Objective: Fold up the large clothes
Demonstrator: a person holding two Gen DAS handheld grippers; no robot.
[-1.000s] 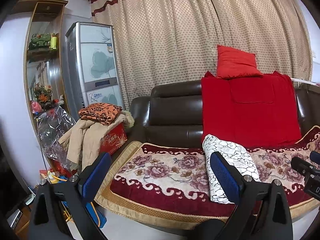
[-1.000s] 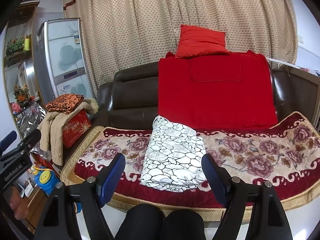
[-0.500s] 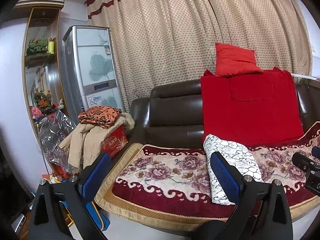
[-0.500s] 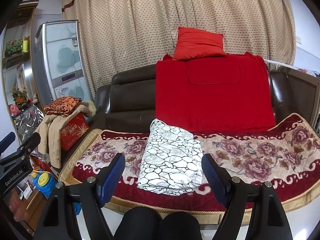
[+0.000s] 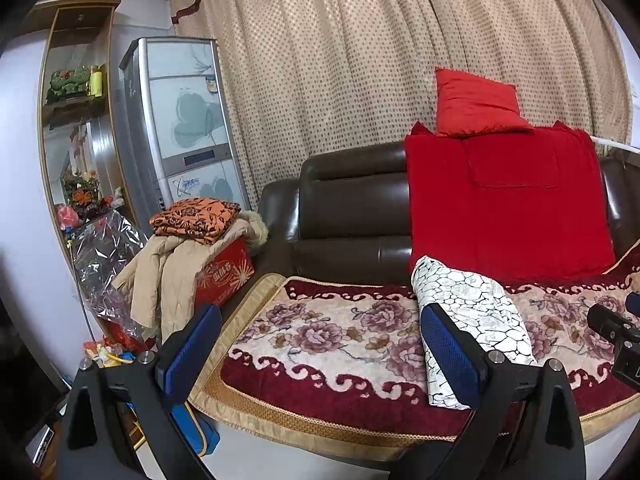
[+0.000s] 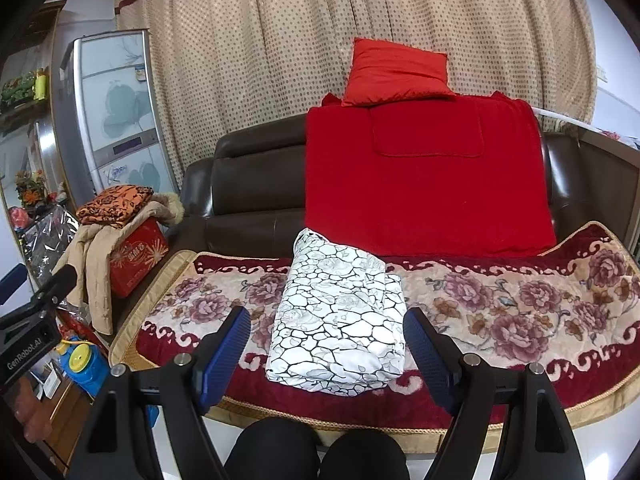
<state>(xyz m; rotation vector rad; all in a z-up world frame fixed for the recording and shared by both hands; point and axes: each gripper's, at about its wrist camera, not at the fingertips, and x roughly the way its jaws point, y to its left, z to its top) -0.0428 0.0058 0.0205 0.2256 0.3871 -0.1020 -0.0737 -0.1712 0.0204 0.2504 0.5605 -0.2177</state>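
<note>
Folded white garment (image 6: pixel 340 320) with the black crackle print is lying on the floral sofa cover (image 6: pixel 520 308), toward its front edge, right below the red blanket (image 6: pixel 424 176) draped over the brown leather sofa (image 6: pixel 256 184). My right gripper (image 6: pixel 326 354) hangs in front of it, blue pads spread wide, nothing in between. Left gripper (image 5: pixel 320 354) is also spread and empty, off to the garment's left. Red pillow (image 6: pixel 396 72) sits on top of the sofa back, above the blanket.
</note>
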